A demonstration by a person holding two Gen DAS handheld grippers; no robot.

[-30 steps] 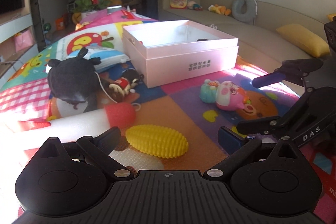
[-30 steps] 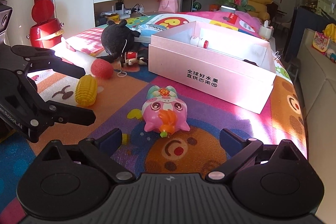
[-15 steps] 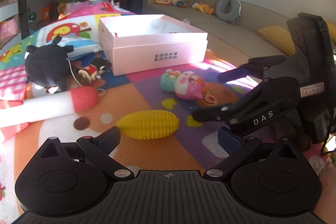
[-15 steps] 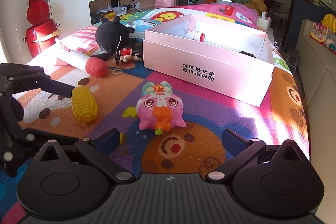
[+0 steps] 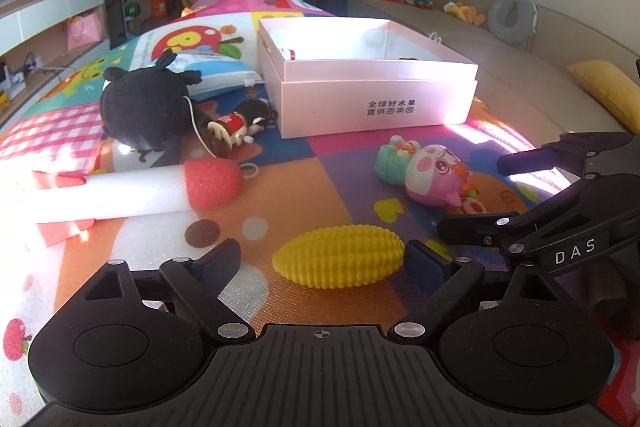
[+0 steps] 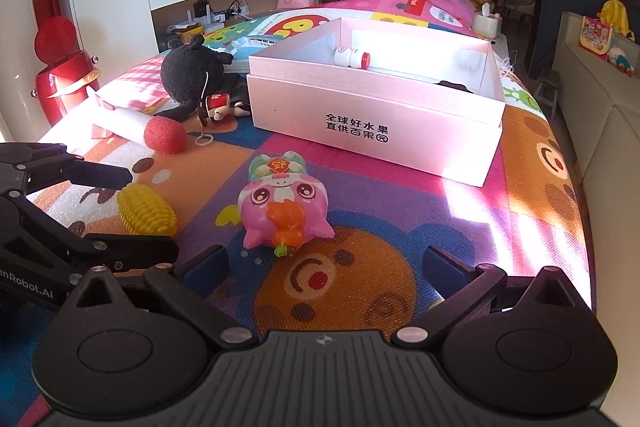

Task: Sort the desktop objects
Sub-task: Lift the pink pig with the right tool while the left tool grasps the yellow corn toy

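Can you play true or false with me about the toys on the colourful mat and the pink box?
1. The yellow corn toy lies between the fingers of the left tongs, which are closing. True.
2. The pink pig toy is inside the pink box. False: it lies on the mat in front of the box.
3. A small white bottle with a red cap lies in the box. True.
4. The right tongs are holding the black plush toy. False: they are open and empty, and the plush sits far off beside the box.
5. The box has its lid on. False: it is open at the top.
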